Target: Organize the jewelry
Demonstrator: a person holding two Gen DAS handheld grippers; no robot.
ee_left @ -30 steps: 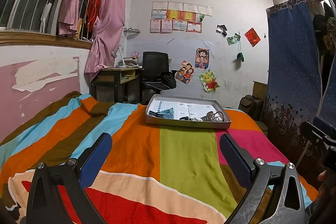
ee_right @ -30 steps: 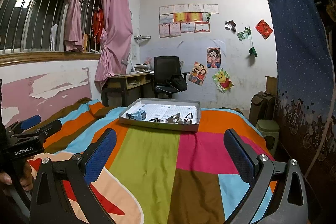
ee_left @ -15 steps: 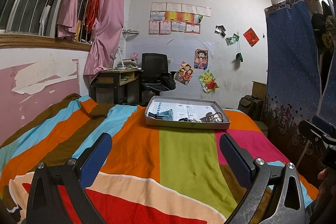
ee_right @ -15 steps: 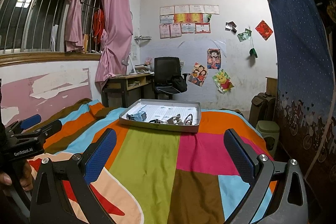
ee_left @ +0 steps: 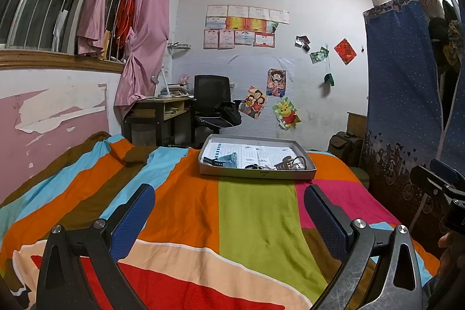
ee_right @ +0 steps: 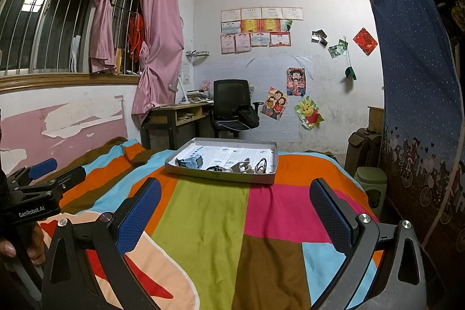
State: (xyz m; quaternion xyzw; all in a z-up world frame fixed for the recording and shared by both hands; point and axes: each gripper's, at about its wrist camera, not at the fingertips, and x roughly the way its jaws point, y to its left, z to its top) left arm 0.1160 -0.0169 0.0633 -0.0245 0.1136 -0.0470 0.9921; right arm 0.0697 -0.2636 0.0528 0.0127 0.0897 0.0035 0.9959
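Left wrist: one tray [ee_left: 255, 173] | both tongs [ee_left: 228, 211] [ee_right: 235, 208] agape, empty | jewelry pieces [ee_left: 287, 163] tangled, perhaps four

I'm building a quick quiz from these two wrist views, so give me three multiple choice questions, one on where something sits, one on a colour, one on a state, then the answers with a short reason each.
1. Where does the grey tray sit?
A. on the wooden desk
B. on the striped bedspread
C. on the office chair

2. What colour are the pads on the tongs?
A. blue
B. red
C. white

3. How do the left tongs and the right tongs stand?
A. both shut on jewelry
B. one open, one shut
C. both open and holding nothing

Answers: 
1 B, the tray rests on the bedspread toward its far end, with small items inside it. 
2 A, the textured pads show blue in both wrist views. 
3 C, each pair is spread wide with only bedspread between the pads.
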